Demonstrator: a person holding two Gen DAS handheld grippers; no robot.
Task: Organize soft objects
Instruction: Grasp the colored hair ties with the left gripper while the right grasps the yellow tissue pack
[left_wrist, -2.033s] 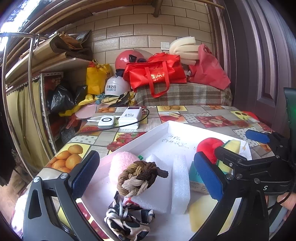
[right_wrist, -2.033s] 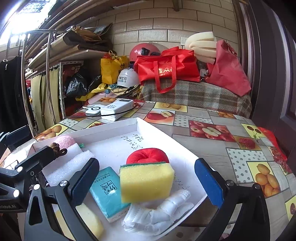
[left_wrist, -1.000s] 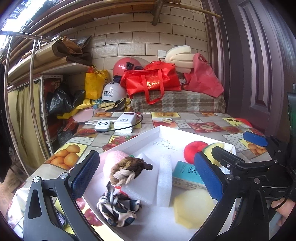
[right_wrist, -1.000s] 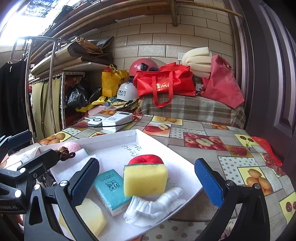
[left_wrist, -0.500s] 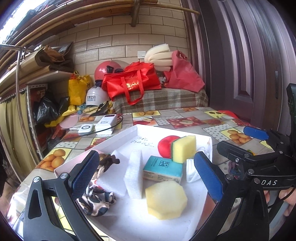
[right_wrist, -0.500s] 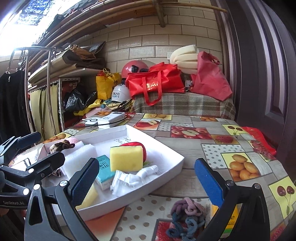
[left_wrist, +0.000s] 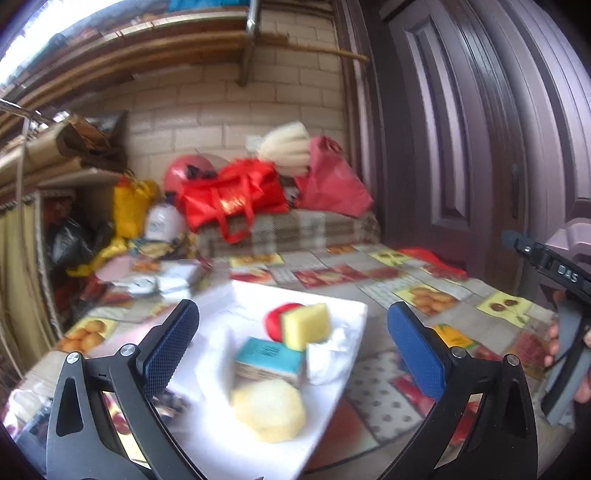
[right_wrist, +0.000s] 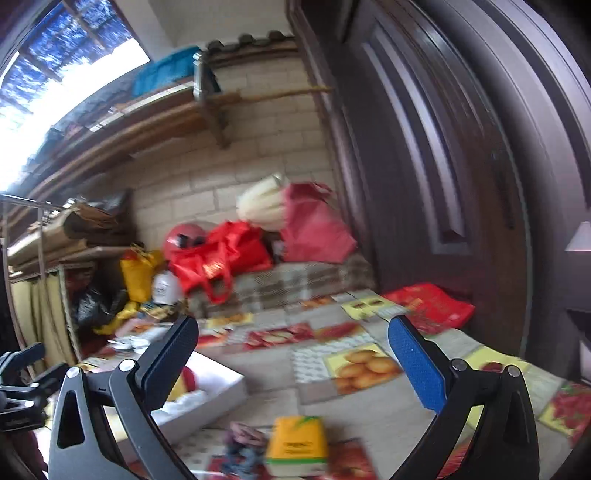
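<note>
The likeliest slip is a bad pick on the loose items outside the tray (right_wrist: 221, 384). A yellow pack (right_wrist: 297, 443) and a scrunchie (right_wrist: 240, 448) lie touching on the table (right_wrist: 369, 428), near the bottom of the right wrist view. Closing on 1 could drag or catch the other, since the scrunchie is limp and will bunch under a pad. Both views are blurred, so aiming from here looks unreliable; I judge the grippers should settle before any descent. A low approach could also knock the tray's near right corner, which sits just left of the 2 items.

The right gripper (right_wrist: 291, 354) is spread wide and holds nothing, its pads above the table and touching nothing.

The left gripper (left_wrist: 293, 336) is also wide apart and empty, hanging over the tray (left_wrist: 354, 314). Inside lie a yellow sponge (left_wrist: 306, 325) against a red ball (left_wrist: 275, 321), a teal pack (left_wrist: 269, 354), a white mask (left_wrist: 325, 354) and a pale foam disc (left_wrist: 269, 410) nearest.
</note>
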